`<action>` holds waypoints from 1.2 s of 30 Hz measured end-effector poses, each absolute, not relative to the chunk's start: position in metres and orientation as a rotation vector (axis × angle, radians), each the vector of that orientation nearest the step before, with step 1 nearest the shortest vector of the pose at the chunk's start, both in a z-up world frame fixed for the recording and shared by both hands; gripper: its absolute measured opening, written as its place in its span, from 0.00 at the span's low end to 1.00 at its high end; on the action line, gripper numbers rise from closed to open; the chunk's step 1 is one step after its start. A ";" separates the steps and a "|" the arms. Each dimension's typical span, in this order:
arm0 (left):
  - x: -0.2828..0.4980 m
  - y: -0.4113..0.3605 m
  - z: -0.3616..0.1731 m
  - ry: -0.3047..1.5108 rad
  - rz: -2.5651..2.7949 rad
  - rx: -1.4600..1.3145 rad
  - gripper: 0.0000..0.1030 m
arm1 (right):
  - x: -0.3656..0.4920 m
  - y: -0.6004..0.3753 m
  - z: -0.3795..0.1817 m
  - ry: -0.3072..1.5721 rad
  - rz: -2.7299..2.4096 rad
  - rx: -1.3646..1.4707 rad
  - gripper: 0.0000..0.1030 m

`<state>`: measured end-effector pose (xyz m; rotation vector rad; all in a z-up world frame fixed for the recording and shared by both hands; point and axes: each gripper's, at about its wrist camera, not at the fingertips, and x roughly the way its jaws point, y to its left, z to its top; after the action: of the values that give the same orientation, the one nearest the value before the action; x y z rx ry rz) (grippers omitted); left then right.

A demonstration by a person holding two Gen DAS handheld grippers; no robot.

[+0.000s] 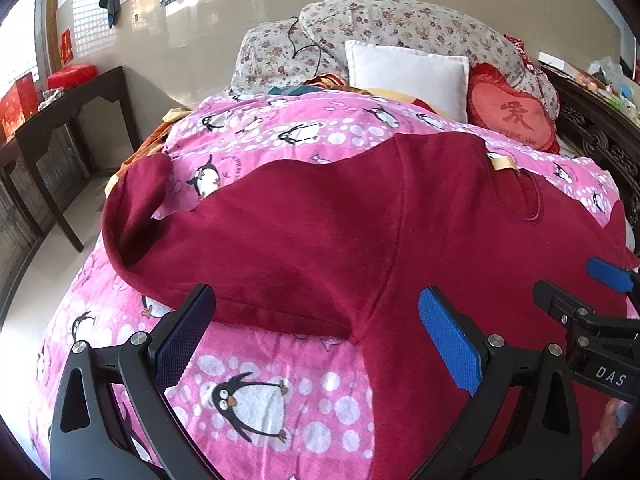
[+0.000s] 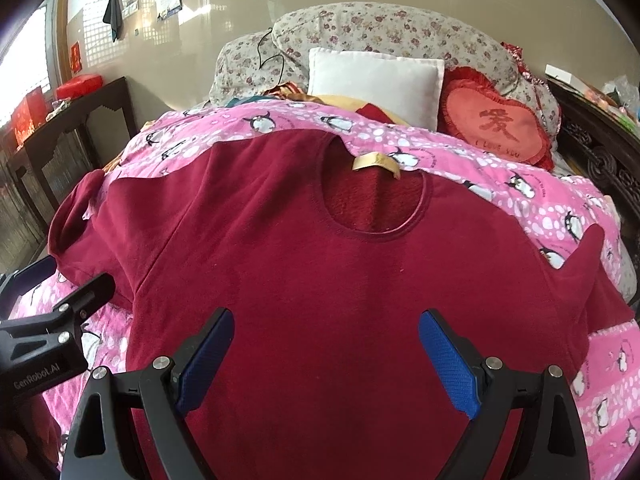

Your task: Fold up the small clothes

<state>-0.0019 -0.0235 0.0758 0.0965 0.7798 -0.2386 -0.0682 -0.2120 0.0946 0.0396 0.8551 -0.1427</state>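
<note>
A dark red long-sleeved top [image 2: 312,264] lies spread flat on a pink penguin quilt [image 2: 520,204], neckline and a tan label [image 2: 376,162] facing away. Its left sleeve [image 1: 132,208] bends back on the quilt. My left gripper [image 1: 316,336] is open and empty, just above the left sleeve and armpit of the top [image 1: 320,240]. My right gripper [image 2: 326,356] is open and empty above the middle of the top's body. The right gripper also shows in the left wrist view [image 1: 580,288], and the left one in the right wrist view [image 2: 64,280].
A white pillow [image 2: 376,84], a red heart cushion [image 2: 496,124] and a floral bolster [image 2: 384,32] lie at the bed's head. A dark wooden side table [image 1: 64,116] with red boxes stands left of the bed. A carved dark headboard [image 2: 600,152] is on the right.
</note>
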 end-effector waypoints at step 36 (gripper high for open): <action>0.149 0.170 0.054 0.918 0.084 -0.224 0.99 | -0.018 -0.172 0.074 0.898 -0.009 0.024 0.90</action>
<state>0.1490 0.1703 0.0540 -0.2240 0.9178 0.0840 -0.0177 -0.1716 0.0745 0.0239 0.8976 -0.0091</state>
